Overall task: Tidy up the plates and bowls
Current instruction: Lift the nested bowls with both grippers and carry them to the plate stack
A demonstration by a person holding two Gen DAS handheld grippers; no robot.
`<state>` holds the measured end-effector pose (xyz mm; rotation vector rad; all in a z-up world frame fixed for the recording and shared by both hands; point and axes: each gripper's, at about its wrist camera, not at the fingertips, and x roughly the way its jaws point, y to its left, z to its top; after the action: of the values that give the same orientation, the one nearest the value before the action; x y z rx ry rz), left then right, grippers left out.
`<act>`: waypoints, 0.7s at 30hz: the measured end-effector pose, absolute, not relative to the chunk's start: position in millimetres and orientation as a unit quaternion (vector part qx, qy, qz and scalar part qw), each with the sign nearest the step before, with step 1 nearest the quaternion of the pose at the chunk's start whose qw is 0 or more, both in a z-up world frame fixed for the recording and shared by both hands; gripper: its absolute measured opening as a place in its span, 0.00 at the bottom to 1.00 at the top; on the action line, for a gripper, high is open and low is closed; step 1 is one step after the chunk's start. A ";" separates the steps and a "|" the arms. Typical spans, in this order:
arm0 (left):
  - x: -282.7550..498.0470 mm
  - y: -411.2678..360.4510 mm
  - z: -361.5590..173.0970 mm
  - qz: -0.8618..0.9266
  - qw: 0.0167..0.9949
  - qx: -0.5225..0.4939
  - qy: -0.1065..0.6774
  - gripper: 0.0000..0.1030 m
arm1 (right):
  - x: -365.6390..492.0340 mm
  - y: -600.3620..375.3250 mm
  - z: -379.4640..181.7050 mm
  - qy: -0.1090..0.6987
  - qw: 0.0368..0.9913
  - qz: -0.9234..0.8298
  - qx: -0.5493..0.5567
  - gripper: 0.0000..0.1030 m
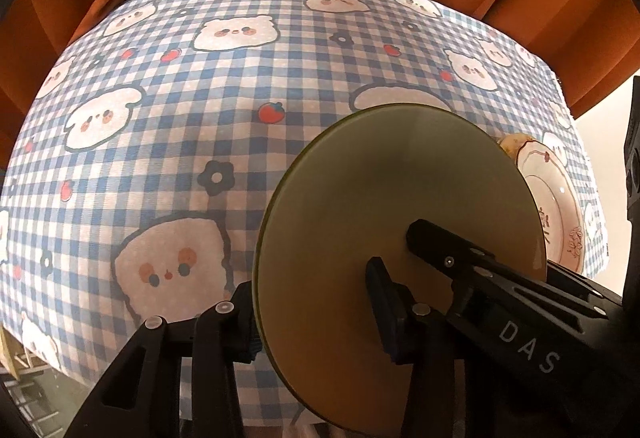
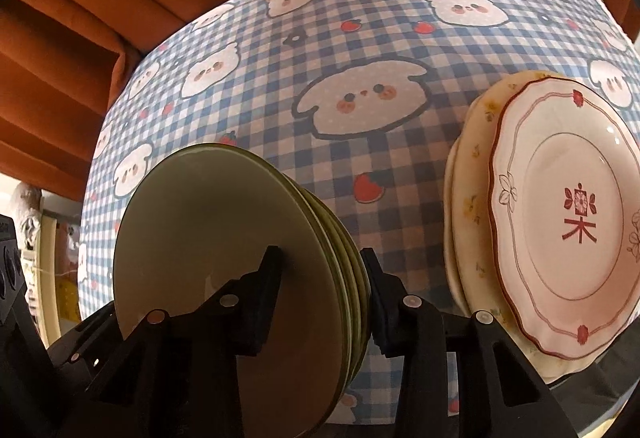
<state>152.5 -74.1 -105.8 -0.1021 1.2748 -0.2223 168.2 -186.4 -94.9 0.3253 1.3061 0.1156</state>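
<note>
Stack of green plates, lower centre of the left wrist view, over the gingham bear-print tablecloth. Clamped at the near rim by the left gripper: one finger on the top face, the other hidden beneath. Likewise pinched by the right gripper, probably to share the weight and keep the pile from sliding apart.

Shown only in the right wrist view: the stacked rims of several green plates, and the full face of the pink scalloped plate atop cream floral plates, right of frame. Not discernible: whether lifted or resting.
</note>
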 end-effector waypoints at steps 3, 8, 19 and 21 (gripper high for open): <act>151.2 -73.5 -105.4 -0.100 0.794 -0.049 0.598 0.42 | 166.1 -186.7 -94.2 0.605 0.780 0.055 0.150 0.42; 146.3 -72.0 -104.4 -0.099 0.786 -0.060 0.608 0.42 | 162.2 -188.6 -91.0 0.607 0.778 0.049 0.150 0.42; 133.2 -59.4 -75.0 -0.122 0.790 -0.061 0.598 0.42 | 146.6 -178.6 -63.3 0.588 0.793 0.018 0.158 0.43; 131.6 -56.8 -69.1 -0.130 0.791 -0.056 0.595 0.42 | 141.5 -176.0 -55.5 0.582 0.797 0.009 0.162 0.43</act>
<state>131.6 -56.8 -69.1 -0.1203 1.2800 -0.2795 141.5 -176.0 -55.5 0.3489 1.2505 0.0202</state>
